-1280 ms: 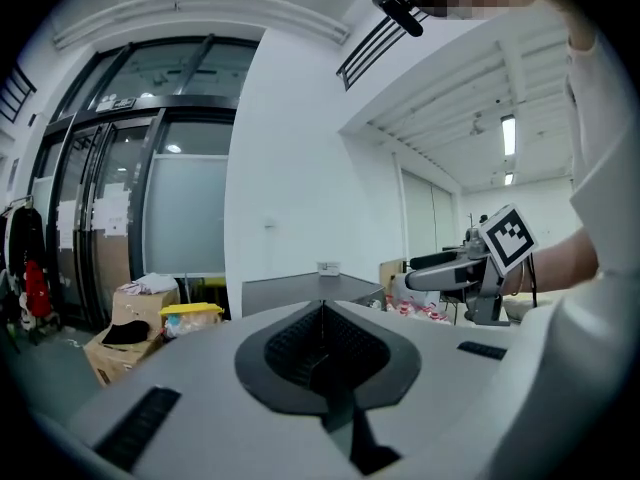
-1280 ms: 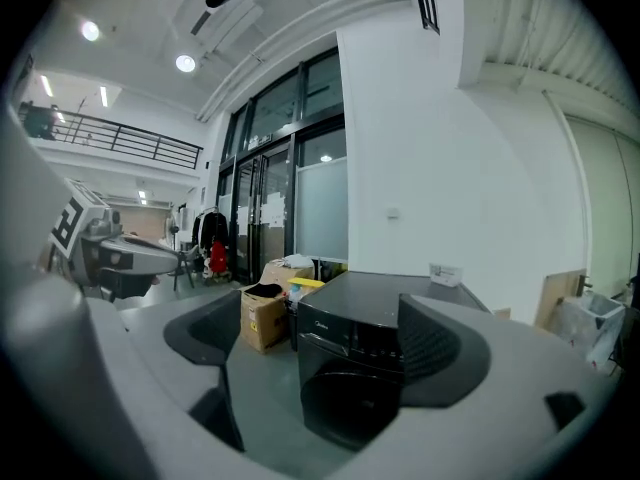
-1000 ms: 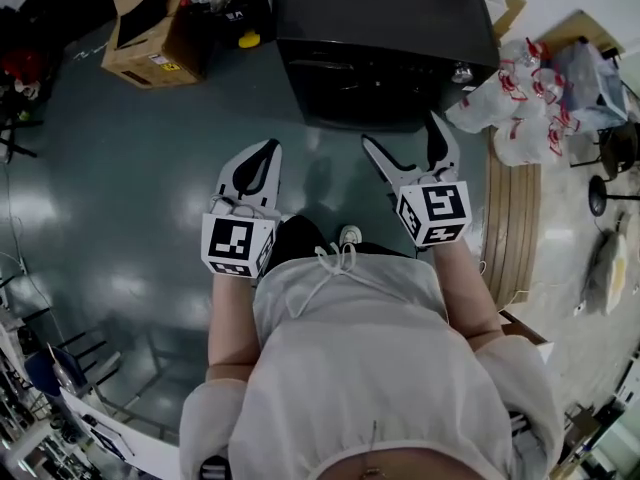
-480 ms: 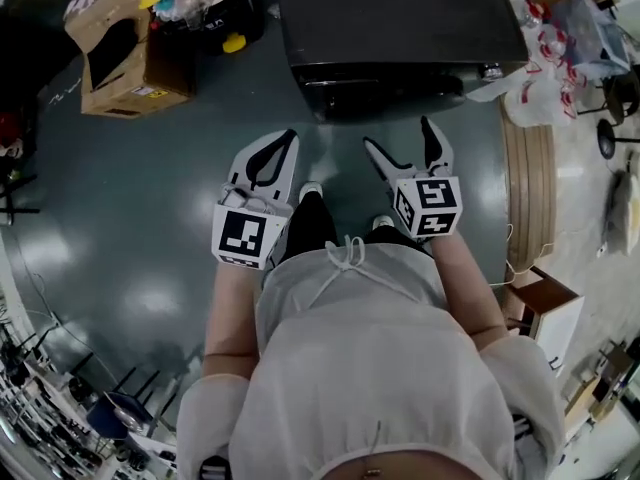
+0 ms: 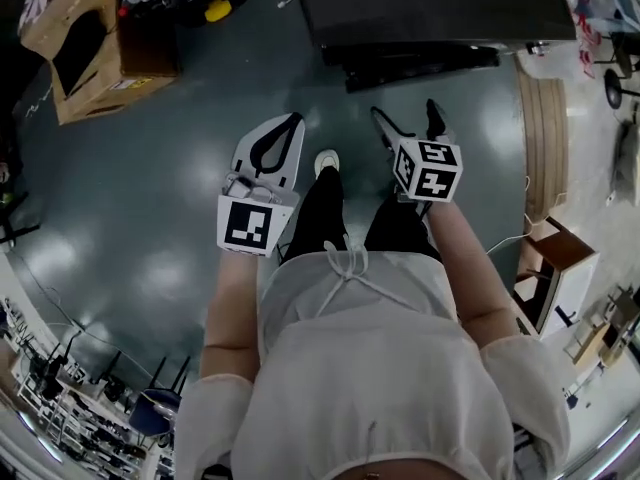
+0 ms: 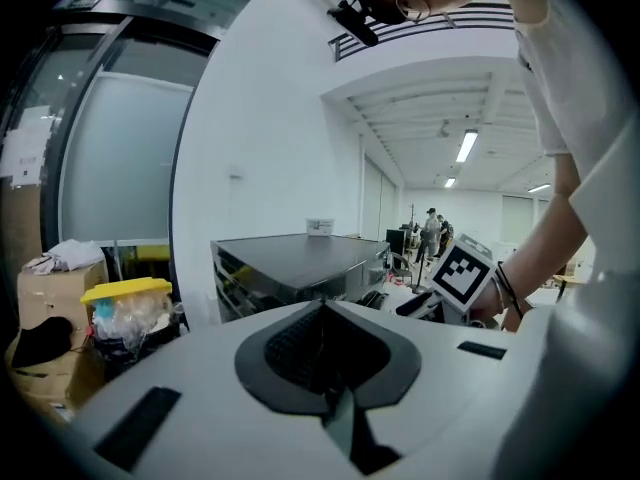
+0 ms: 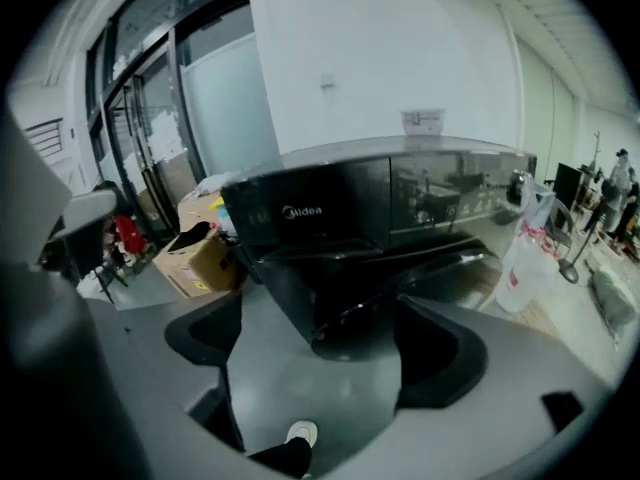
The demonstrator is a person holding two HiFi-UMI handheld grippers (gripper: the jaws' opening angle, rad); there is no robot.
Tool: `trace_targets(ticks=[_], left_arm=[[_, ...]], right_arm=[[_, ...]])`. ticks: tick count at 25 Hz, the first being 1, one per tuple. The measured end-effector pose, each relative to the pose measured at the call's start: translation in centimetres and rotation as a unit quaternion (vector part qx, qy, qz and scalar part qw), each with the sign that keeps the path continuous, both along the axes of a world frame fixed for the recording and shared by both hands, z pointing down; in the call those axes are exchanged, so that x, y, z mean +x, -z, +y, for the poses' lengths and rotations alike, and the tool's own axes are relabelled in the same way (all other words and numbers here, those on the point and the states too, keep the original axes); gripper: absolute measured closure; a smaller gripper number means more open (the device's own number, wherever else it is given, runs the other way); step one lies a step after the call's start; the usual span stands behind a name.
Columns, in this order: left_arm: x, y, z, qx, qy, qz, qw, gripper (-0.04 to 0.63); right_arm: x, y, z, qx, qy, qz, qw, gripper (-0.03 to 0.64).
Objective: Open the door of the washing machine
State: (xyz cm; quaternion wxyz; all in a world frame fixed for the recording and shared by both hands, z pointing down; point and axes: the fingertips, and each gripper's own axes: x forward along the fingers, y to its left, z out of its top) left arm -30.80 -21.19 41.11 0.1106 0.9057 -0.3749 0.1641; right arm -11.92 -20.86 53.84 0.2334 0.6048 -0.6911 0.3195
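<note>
The black washing machine [image 5: 430, 3] stands at the top of the head view, with its front facing me. A dark door panel [image 5: 420, 65] juts slightly from that front; I cannot tell if it is ajar. My left gripper [image 5: 288, 128] is shut and empty, held over the floor left of the machine. My right gripper [image 5: 408, 118] is open just short of the door, holding nothing. In the right gripper view the machine [image 7: 370, 218] fills the gap between the open jaws of my right gripper [image 7: 315, 333]. The left gripper view shows my left gripper [image 6: 322, 308] with its jaws together, and the machine [image 6: 290, 258] beyond.
A cardboard box [image 5: 85, 58] and a yellow item [image 5: 217, 10] lie on the floor at the upper left. A curved wooden board [image 5: 540, 138] and a small cabinet [image 5: 560, 268] stand at the right. My shoe [image 5: 326, 161] is between the grippers.
The person has stepped closer to the machine, and both grippers have come nearer its front. The left stays shut and the right stays open.
</note>
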Motion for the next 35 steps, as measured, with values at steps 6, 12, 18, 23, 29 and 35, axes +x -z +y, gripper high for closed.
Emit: trace_targets(ticks=[6,12,18,23,29,35], left_arm=[[-1.3,-4.3,-2.2,-0.022,-0.018,0.010,0.9996,0.574],[-1.5,-8.6,-3.8,-0.042,-0.041,-0.005,0.9983,0.574],[-1.5,-11.6,-3.9,-0.058,-0.047,-0.006,0.9972,0.574],[-2.0,-11.9,-4.1,-0.052,-0.037,-0.002,0.9980,0.574],[-2.6,-11.9,-5.5,-0.044,-0.010,0.021,0.9987,0.574],[-1.8,-11.0,-5.5,-0.036,0.001,0.045,0.9983,0.574]], right_arm=[[0.3,-7.7,-0.5,-0.094,-0.102,0.005,0.990,0.224],[0.0,-13.5,-2.5,-0.135,-0.157,-0.021,0.978,0.239],[0.5,-16.7,-4.0,-0.141,-0.236,-0.019,0.961,0.281],[0.2,-17.9,-3.6,-0.156,-0.260,-0.018,0.953,0.327],[-0.5,-18.3,-4.1,-0.176,-0.277,-0.019,0.945,0.416],[-0.5,-18.9,-3.5,-0.181,-0.301,-0.034,0.936,0.446]])
